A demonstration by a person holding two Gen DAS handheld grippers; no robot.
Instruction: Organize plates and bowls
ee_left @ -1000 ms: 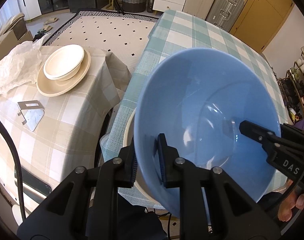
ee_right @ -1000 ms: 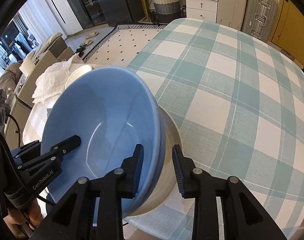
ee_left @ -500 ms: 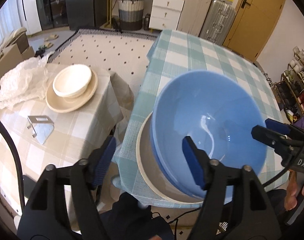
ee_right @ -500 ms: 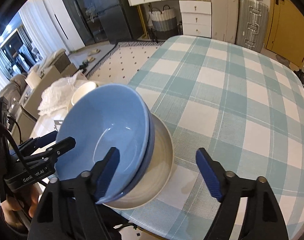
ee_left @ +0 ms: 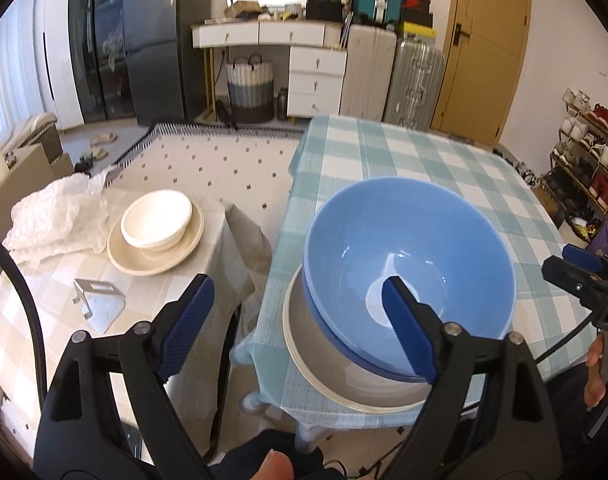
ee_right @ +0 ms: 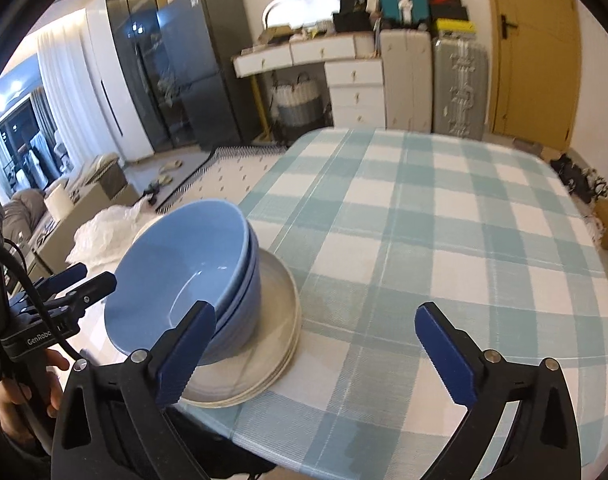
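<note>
Two nested blue bowls (ee_left: 408, 256) (ee_right: 176, 272) sit on a short stack of grey-white plates (ee_left: 328, 364) (ee_right: 276, 320) at the near left corner of the teal checked table (ee_right: 444, 240). My left gripper (ee_left: 296, 284) hangs above and short of the bowls' left side, its jaws opening and its pads off the rim. My right gripper (ee_right: 315, 310) is drawn back to the right of the stack, jaws opening with only tablecloth between them. On the beige checked side table (ee_left: 44, 320) a cream bowl (ee_left: 156, 218) rests on a cream plate (ee_left: 124, 252).
A metal bracket (ee_left: 100, 304) and crumpled white plastic (ee_left: 56, 224) lie on the side table. A narrow gap separates the two tables. Drawers, a basket and suitcases (ee_left: 412, 80) stand at the far wall. A hand (ee_right: 20, 392) holds the left gripper's handle.
Both grippers let go of the blue bowl's rim, their jaws spread wide, and both pulled back and up. The bowl now sits level in the lower blue bowl.
</note>
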